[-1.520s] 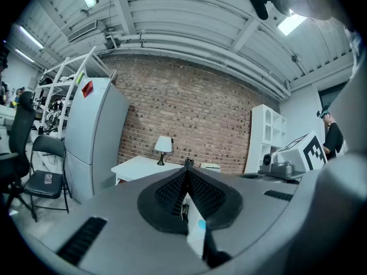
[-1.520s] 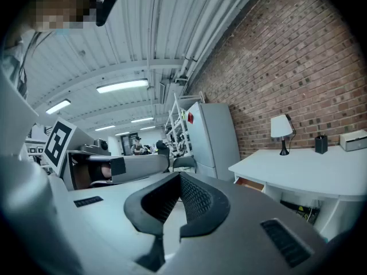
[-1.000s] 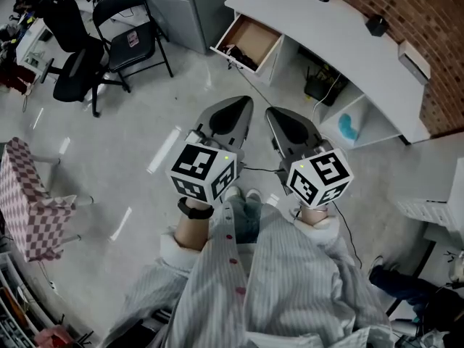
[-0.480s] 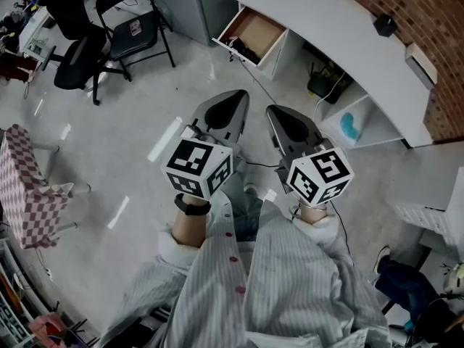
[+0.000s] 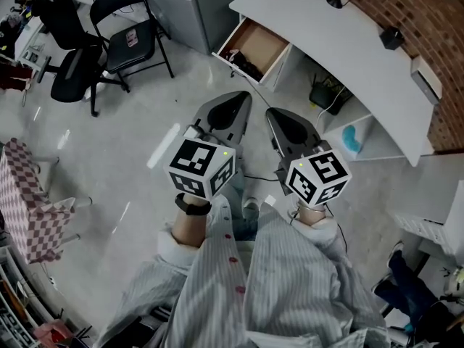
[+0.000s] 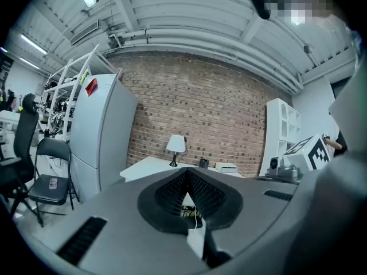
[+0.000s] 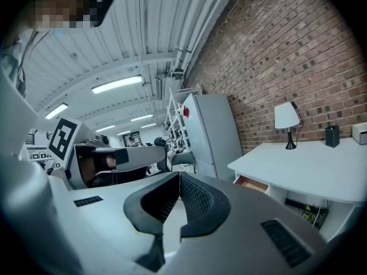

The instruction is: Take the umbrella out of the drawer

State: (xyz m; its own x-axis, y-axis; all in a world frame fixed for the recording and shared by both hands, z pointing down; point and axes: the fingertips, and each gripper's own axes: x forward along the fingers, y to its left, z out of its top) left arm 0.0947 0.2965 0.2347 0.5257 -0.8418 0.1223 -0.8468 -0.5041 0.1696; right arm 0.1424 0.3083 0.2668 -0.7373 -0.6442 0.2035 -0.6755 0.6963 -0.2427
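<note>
Two grippers side by side above the grey floor [image 5: 138, 122], both pointing toward the far wall. Left gripper [image 5: 245, 98]: jaws pressed together, nothing between them. Right gripper [image 5: 270, 114]: jaws likewise closed and empty. Far ahead, well apart from both, open drawer [image 5: 261, 38] under the left end of the white tabletop [image 5: 341, 42]. Umbrella [image 5: 243, 60] seemingly the dark bundle at the drawer's near edge, too small for certainty.
</note>
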